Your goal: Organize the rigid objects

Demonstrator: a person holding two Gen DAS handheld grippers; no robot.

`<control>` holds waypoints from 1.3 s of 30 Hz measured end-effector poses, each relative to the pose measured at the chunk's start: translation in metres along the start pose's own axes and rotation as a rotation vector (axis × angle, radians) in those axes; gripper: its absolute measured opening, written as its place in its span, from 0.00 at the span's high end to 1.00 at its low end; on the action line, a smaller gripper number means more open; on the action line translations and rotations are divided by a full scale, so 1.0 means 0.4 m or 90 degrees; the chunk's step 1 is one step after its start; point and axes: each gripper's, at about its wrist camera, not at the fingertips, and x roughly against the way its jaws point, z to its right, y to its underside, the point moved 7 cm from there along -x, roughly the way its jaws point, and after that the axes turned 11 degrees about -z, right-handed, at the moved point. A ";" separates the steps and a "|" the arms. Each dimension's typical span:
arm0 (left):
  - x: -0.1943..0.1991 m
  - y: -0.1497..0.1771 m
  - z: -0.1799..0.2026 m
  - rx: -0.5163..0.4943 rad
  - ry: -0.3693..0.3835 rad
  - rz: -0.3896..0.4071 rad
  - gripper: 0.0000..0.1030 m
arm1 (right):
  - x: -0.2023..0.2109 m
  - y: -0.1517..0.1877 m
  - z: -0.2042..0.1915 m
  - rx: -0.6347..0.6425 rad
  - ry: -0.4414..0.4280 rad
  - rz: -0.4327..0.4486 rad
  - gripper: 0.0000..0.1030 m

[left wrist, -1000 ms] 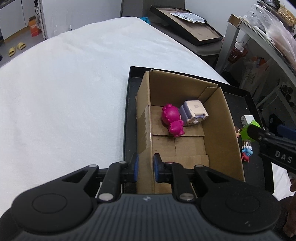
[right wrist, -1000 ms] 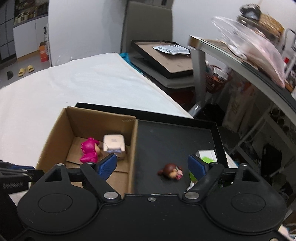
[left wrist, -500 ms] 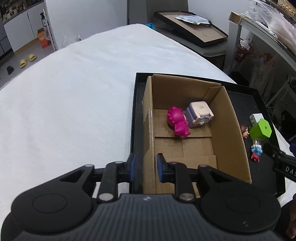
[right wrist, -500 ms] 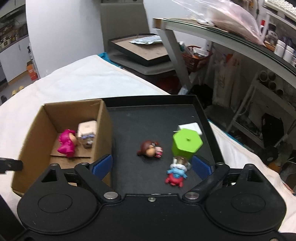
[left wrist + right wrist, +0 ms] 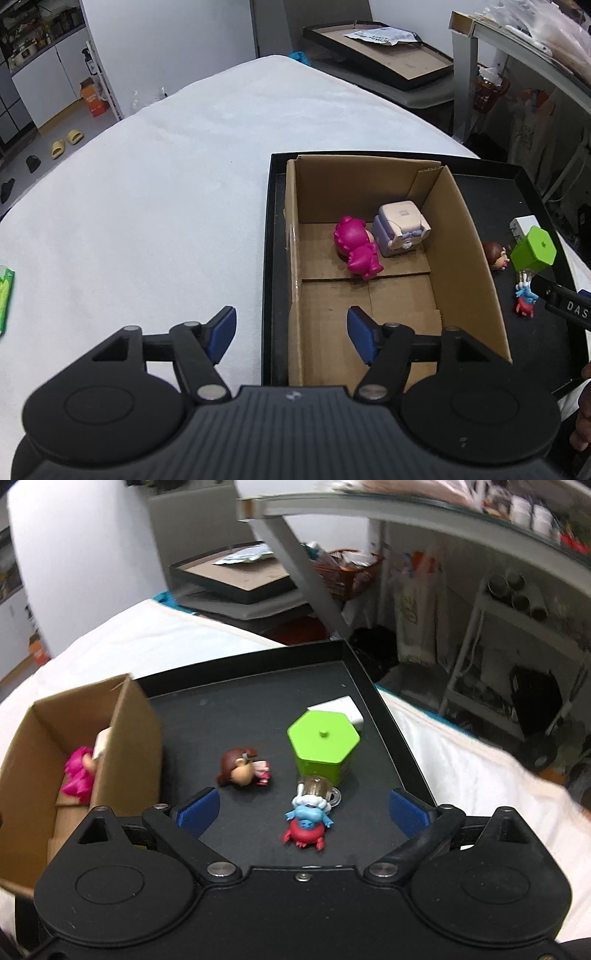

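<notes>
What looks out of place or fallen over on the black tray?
Two small figures lie tipped over on the black tray outside the cardboard box: a brown-haired doll on its side and a blue and red figure on its back. The green container stands upright.

Pink figurine (image 5: 356, 246), lilac cube toy (image 5: 400, 228) inside cardboard box (image 5: 469, 236).

A white cloth (image 5: 166, 192) covers the counter, with a green packet (image 5: 5, 299) at its left edge. Beyond it, a black-framed board (image 5: 380, 55) holds a crumpled paper (image 5: 380, 35), and yellow slippers (image 5: 66, 142) sit on the floor beside an orange box (image 5: 92, 98). A glass-topped shelf (image 5: 406, 520) stands on the right.
</notes>
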 end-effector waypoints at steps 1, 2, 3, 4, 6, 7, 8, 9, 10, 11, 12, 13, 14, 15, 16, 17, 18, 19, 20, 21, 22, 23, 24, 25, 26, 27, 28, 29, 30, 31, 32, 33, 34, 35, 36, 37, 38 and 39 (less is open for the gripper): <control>-0.002 -0.001 0.003 -0.002 -0.004 -0.002 0.37 | -0.012 0.000 0.006 -0.011 -0.003 -0.004 0.04; -0.004 -0.002 0.007 -0.006 -0.008 -0.004 0.37 | -0.022 0.002 0.011 -0.019 -0.004 -0.008 0.04; -0.006 -0.003 0.011 -0.010 -0.011 -0.005 0.37 | -0.035 0.003 0.014 -0.027 -0.003 -0.014 0.05; -0.007 -0.005 0.014 -0.012 -0.013 -0.004 0.37 | -0.044 0.006 0.015 -0.031 0.000 -0.018 0.06; -0.008 -0.008 0.021 -0.015 -0.017 -0.003 0.37 | -0.064 0.013 0.019 -0.040 0.016 -0.035 0.11; -0.011 -0.009 0.021 -0.015 -0.018 -0.005 0.37 | -0.073 0.017 0.020 -0.047 0.026 -0.043 0.11; -0.013 -0.010 0.023 -0.014 -0.021 -0.008 0.37 | -0.080 0.021 0.021 -0.049 0.037 -0.047 0.12; -0.016 -0.012 0.024 -0.012 -0.025 -0.011 0.37 | -0.087 0.023 0.021 -0.049 0.048 -0.049 0.12; -0.018 -0.012 0.025 -0.011 -0.030 -0.013 0.37 | -0.091 0.023 0.022 -0.051 0.052 -0.052 0.12; -0.018 -0.013 0.026 -0.011 -0.034 -0.015 0.37 | -0.096 0.023 0.024 -0.056 0.048 -0.054 0.12; -0.019 -0.014 0.028 -0.012 -0.038 -0.016 0.37 | -0.104 0.025 0.025 -0.063 0.039 -0.060 0.12; -0.020 -0.014 0.030 -0.013 -0.042 -0.017 0.37 | -0.111 0.027 0.026 -0.068 0.031 -0.066 0.12; -0.021 -0.014 0.032 -0.013 -0.046 -0.018 0.37 | -0.118 0.030 0.025 -0.071 0.024 -0.073 0.15; -0.021 -0.015 0.033 -0.013 -0.048 -0.019 0.37 | -0.124 0.031 0.024 -0.070 0.022 -0.077 0.17; -0.022 -0.016 0.035 -0.014 -0.052 -0.019 0.37 | -0.131 0.035 0.022 -0.066 0.023 -0.084 0.17; -0.023 -0.017 0.038 -0.015 -0.055 -0.021 0.37 | -0.137 0.039 0.020 -0.062 0.026 -0.090 0.20; -0.024 -0.018 0.041 -0.015 -0.058 -0.022 0.37 | -0.143 0.042 0.019 -0.060 0.028 -0.097 0.24; -0.025 -0.019 0.042 -0.016 -0.061 -0.023 0.37 | -0.150 0.043 0.020 -0.061 0.030 -0.104 0.25; -0.025 -0.019 0.044 -0.018 -0.064 -0.023 0.37 | -0.154 0.044 0.020 -0.059 0.036 -0.103 0.26; -0.026 -0.019 0.045 -0.018 -0.066 -0.024 0.37 | -0.155 0.042 0.018 -0.054 0.043 -0.100 0.26; -0.026 -0.020 0.046 -0.019 -0.068 -0.024 0.37 | -0.155 0.043 0.014 -0.049 0.048 -0.100 0.26; -0.026 -0.021 0.047 -0.018 -0.070 -0.024 0.37 | -0.156 0.044 0.013 -0.043 0.054 -0.099 0.30; -0.026 -0.022 0.047 -0.018 -0.072 -0.025 0.37 | -0.154 0.043 0.011 -0.038 0.056 -0.095 0.39; -0.026 -0.022 0.048 -0.018 -0.073 -0.025 0.37 | -0.150 0.042 0.008 -0.033 0.054 -0.090 0.44; -0.026 -0.022 0.050 -0.018 -0.074 -0.025 0.37 | -0.145 0.040 0.006 -0.026 0.053 -0.087 0.57; -0.025 -0.022 0.051 -0.018 -0.075 -0.024 0.37 | -0.141 0.039 0.004 -0.022 0.051 -0.087 0.63; -0.026 -0.023 0.053 -0.018 -0.076 -0.024 0.37 | -0.139 0.039 0.004 -0.021 0.053 -0.089 0.63; -0.025 -0.022 0.054 -0.019 -0.077 -0.024 0.37 | -0.139 0.038 0.004 -0.022 0.053 -0.091 0.63; -0.023 -0.022 0.054 -0.019 -0.077 -0.023 0.37 | -0.140 0.037 0.004 -0.021 0.053 -0.093 0.63; -0.021 -0.021 0.053 -0.019 -0.077 -0.021 0.37 | -0.139 0.036 0.004 -0.023 0.052 -0.097 0.63; -0.019 -0.021 0.052 -0.018 -0.077 -0.019 0.37 | -0.137 0.034 0.007 -0.028 0.047 -0.101 0.63; -0.018 -0.021 0.050 -0.016 -0.076 -0.018 0.37 | -0.136 0.032 0.012 -0.036 0.041 -0.104 0.63; -0.017 -0.020 0.048 -0.013 -0.074 -0.017 0.37 | -0.133 0.032 0.015 -0.041 0.038 -0.106 0.63; -0.015 -0.020 0.045 -0.011 -0.072 -0.016 0.37 | -0.129 0.032 0.016 -0.042 0.036 -0.107 0.63; -0.014 -0.019 0.043 -0.008 -0.070 -0.015 0.37 | -0.126 0.032 0.017 -0.043 0.036 -0.106 0.63; -0.013 -0.020 0.043 -0.007 -0.069 -0.015 0.37 | -0.121 0.033 0.018 -0.043 0.035 -0.104 0.63; -0.011 -0.019 0.042 -0.007 -0.067 -0.013 0.37 | -0.113 0.032 0.018 -0.043 0.033 -0.101 0.63; -0.010 -0.019 0.041 -0.006 -0.065 -0.012 0.37 | -0.106 0.031 0.016 -0.042 0.032 -0.097 0.63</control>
